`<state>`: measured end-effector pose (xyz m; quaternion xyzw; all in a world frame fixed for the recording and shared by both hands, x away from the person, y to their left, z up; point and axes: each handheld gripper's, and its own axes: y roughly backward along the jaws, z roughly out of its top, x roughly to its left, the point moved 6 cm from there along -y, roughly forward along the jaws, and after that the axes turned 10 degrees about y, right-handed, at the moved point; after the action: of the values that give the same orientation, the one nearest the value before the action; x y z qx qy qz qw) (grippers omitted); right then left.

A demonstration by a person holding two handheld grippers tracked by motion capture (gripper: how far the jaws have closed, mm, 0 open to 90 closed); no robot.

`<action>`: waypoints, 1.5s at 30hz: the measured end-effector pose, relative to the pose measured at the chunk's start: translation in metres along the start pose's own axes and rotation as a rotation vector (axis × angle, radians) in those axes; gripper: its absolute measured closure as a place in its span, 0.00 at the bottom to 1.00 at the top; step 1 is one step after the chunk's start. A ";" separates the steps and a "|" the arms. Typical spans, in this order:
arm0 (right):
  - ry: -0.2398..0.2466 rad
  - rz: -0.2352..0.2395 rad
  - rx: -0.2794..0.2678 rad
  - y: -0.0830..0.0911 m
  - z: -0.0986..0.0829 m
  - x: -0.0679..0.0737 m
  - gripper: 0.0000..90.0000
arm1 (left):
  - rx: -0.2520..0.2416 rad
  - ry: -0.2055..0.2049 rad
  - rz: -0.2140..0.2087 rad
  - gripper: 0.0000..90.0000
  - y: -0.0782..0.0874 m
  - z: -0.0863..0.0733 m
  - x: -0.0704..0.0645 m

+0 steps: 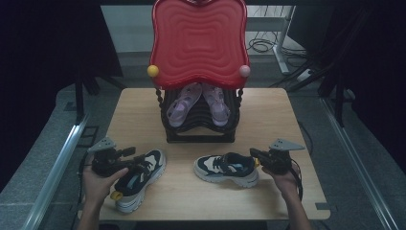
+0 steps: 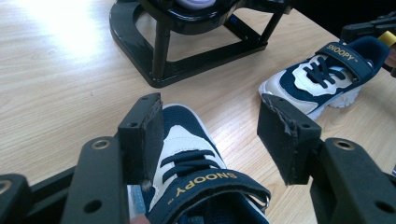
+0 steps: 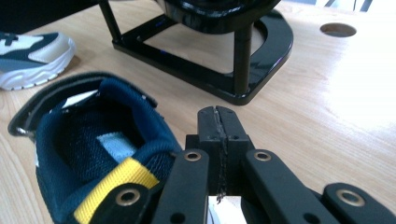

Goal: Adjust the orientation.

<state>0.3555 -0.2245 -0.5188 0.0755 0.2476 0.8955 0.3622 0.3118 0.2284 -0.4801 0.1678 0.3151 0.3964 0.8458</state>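
Two navy-and-white sneakers with "SNOOPY" straps lie on the wooden table (image 1: pixel 282 120). The left sneaker (image 1: pixel 141 178) points away from me, and my left gripper (image 1: pixel 135 157) hovers over its laces. Its jaws stand open on either side of the left sneaker (image 2: pixel 196 186), with the left gripper (image 2: pixel 210 133) touching nothing that I can see. The right sneaker (image 1: pixel 226 168) lies sideways with its toe to the left. My right gripper (image 1: pixel 255 156) sits at its heel. In the right gripper view the right gripper (image 3: pixel 218 122) is shut beside the sneaker's heel (image 3: pixel 100 154), right of the yellow pull tab (image 3: pixel 109 189).
A black shoe rack (image 1: pixel 198 134) with a red wavy top (image 1: pixel 198 40) stands mid-table and holds purple sandals (image 1: pixel 198 103) on its shelf. Its base (image 3: pixel 210 70) lies just beyond both sneakers. A round hole (image 3: pixel 337 29) is cut in the table.
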 end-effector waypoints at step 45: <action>0.064 0.048 0.032 0.036 -0.020 0.031 1.00 | -0.003 0.002 0.010 0.45 0.004 -0.001 0.000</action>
<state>0.3050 -0.2325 -0.5193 0.0584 0.2713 0.9018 0.3312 0.3089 0.2313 -0.4782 0.1676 0.3146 0.4014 0.8437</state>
